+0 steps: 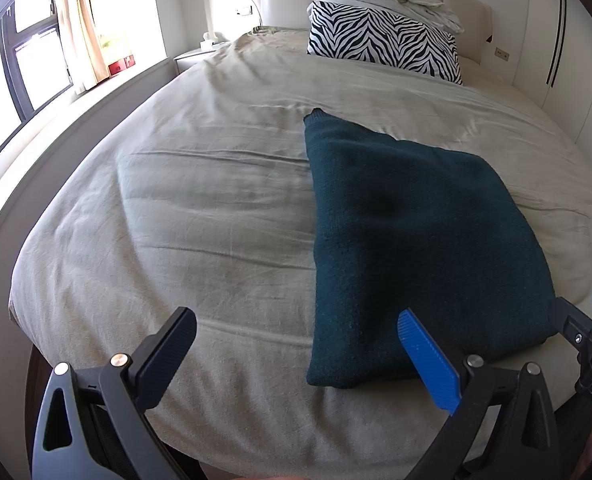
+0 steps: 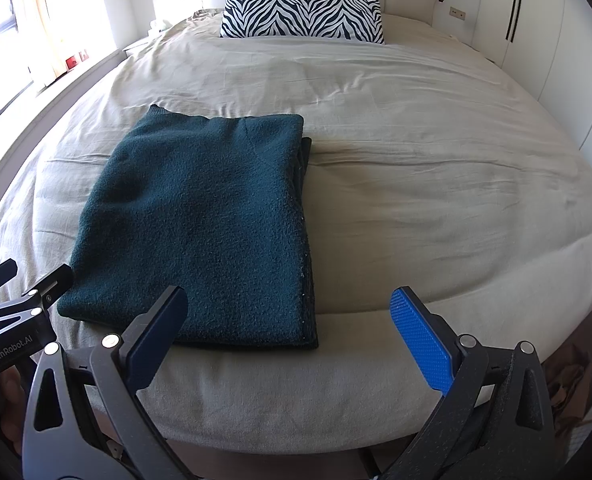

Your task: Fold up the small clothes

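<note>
Lying folded on beige bedcover (image 2: 415, 184), dark green sweater (image 2: 200, 224) (neat rectangle). Left gripper (image 1: 296, 360) and right gripper (image 2: 292, 332) both gaped wide, held nothing, hovered at near edge.

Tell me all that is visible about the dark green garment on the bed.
The dark teal-green fleece garment is folded into a rough rectangle with stacked layers showing along its right edge. The fabric looks thick and fuzzy. It lies flat on the beige wrinkled bedcover, near the bed's front edge, far from the zebra-striped pillow. Nothing else touches it: the left claw and the right claw are both open and empty.
</note>
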The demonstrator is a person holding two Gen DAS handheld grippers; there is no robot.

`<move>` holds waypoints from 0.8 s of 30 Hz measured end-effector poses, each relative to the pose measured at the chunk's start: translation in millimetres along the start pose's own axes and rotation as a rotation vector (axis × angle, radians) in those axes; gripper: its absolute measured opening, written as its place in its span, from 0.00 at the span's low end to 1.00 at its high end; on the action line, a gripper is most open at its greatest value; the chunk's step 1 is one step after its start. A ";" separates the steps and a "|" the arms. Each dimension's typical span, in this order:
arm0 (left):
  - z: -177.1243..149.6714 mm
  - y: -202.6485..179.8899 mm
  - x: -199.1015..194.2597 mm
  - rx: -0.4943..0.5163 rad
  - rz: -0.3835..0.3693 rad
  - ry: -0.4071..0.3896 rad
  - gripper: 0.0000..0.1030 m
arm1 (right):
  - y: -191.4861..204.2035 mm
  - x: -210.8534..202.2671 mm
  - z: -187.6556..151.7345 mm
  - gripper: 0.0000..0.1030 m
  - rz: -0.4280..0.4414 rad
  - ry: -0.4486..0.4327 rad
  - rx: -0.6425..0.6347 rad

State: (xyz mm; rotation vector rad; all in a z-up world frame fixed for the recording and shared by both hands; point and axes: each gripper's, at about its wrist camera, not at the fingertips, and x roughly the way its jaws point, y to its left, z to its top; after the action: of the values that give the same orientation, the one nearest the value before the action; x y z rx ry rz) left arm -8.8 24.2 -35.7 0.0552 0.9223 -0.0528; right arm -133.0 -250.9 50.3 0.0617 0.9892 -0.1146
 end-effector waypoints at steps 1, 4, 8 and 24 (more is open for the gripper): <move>0.0 0.0 0.0 0.000 0.000 0.000 1.00 | 0.2 0.0 -0.1 1.00 0.000 0.000 0.000; -0.9 -0.9 0.0 -0.001 0.000 0.001 1.00 | 0.2 0.1 -0.5 1.00 0.001 0.002 0.001; 0.2 0.4 0.0 -0.001 -0.001 0.000 1.00 | 0.3 0.3 -0.8 1.00 0.001 0.002 0.001; -5.8 0.2 4.2 -0.002 -0.001 0.010 1.00 | -2.3 2.8 -0.2 1.00 0.008 0.014 -0.001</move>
State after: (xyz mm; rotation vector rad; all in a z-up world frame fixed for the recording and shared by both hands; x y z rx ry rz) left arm -10.8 24.8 -42.6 0.0535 0.9321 -0.0528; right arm -131.9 -253.4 47.8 0.0658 1.0024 -0.1063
